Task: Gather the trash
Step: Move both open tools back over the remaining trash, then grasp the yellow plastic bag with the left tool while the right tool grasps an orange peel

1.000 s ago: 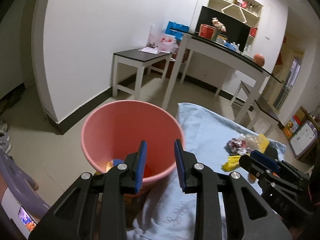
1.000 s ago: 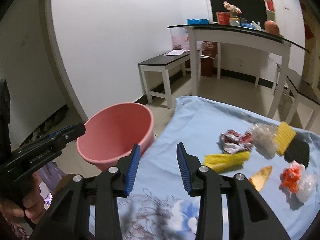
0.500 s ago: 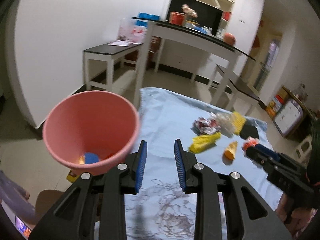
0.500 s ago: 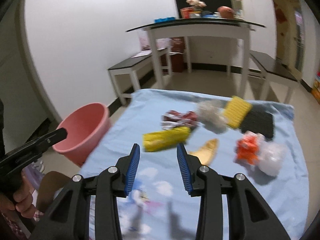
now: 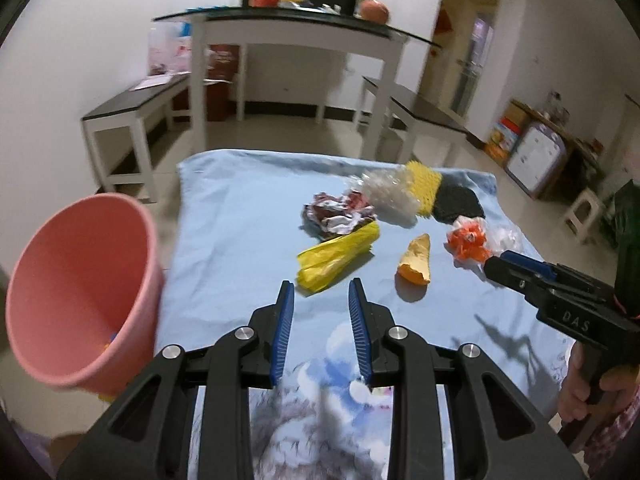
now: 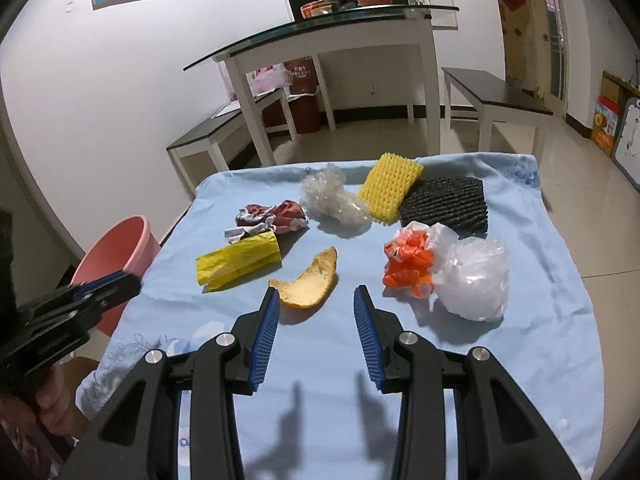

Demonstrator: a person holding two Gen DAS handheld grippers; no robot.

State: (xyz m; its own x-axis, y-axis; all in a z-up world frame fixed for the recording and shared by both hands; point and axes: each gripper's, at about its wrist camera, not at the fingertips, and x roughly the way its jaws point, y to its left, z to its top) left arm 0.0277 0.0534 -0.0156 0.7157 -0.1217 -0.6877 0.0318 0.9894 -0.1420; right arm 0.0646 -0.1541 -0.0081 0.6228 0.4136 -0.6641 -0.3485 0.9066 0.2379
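Trash lies on a light blue cloth [image 6: 320, 368]: a yellow wrapper [image 6: 238, 262], an orange peel [image 6: 310, 280], a crumpled red-white wrapper [image 6: 272, 218], an orange-white bag [image 6: 410, 266] and a clear bag [image 6: 472, 280]. A pink bucket [image 5: 80, 280] stands off the cloth's left edge with a few bits inside. My left gripper [image 5: 320, 286] is open and empty, just short of the yellow wrapper [image 5: 340, 256]. My right gripper [image 6: 316, 294] is open and empty, its left fingertip right by the peel's near end.
Clear crumpled plastic [image 6: 334, 200], a yellow foam net [image 6: 390, 190] and a black foam net [image 6: 446, 202] lie at the cloth's far side. Beyond stand a white glass-topped table [image 6: 320, 32] and two low benches [image 6: 496, 88]. A hand grips each gripper's handle.
Both views swung away from the pink bucket toward the trash on the cloth. Both grippers moved closer to the trash and a little lower. Jaw gaps look the same.
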